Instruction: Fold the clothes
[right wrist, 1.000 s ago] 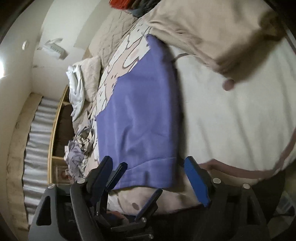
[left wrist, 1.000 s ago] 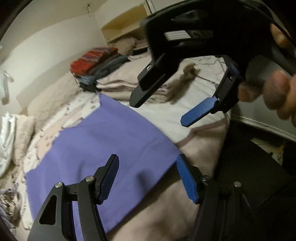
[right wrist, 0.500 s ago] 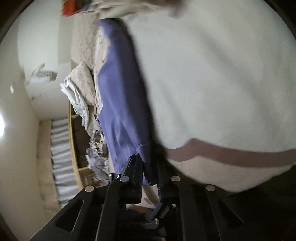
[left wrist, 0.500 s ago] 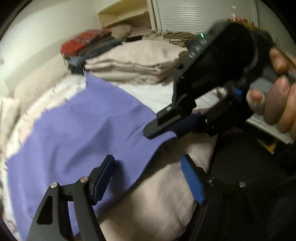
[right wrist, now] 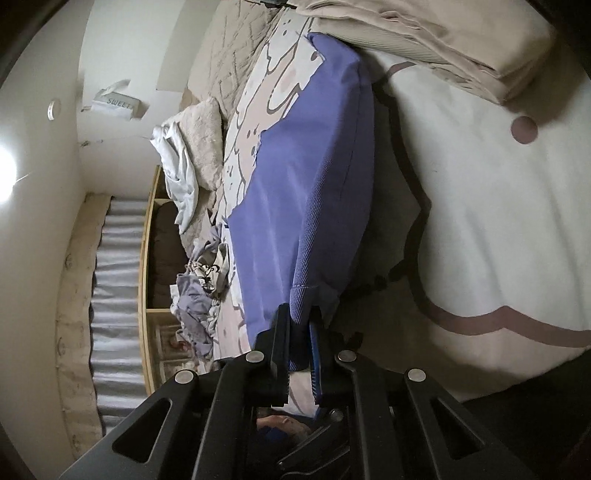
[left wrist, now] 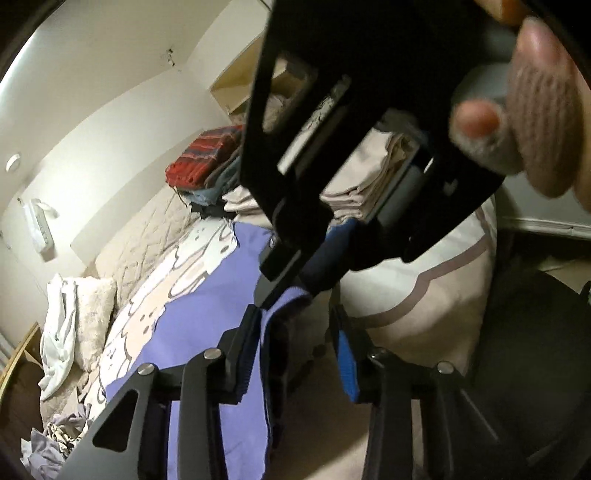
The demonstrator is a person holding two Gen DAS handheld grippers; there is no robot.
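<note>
R gripper (right wrist: 300,334) is pinching the purple garment's (right wrist: 295,177) near corner w/ fingers nearly closed, lifting that edge off the bed (right wrist: 480,206). L gripper (left wrist: 295,354) is hanging w/ fingers apart around the raised edge, not clamping. Folded beige stack (right wrist: 424,33) is sitting beyond.

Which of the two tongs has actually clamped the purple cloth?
The right tongs: shut on the purple cloth at its near corner. The left tongs are open; the cloth only brushes one finger.

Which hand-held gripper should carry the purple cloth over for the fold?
Right. The right hand-held gripper is shut on the purple cloth corner; the left hand-held gripper is open beside its edge.
</note>
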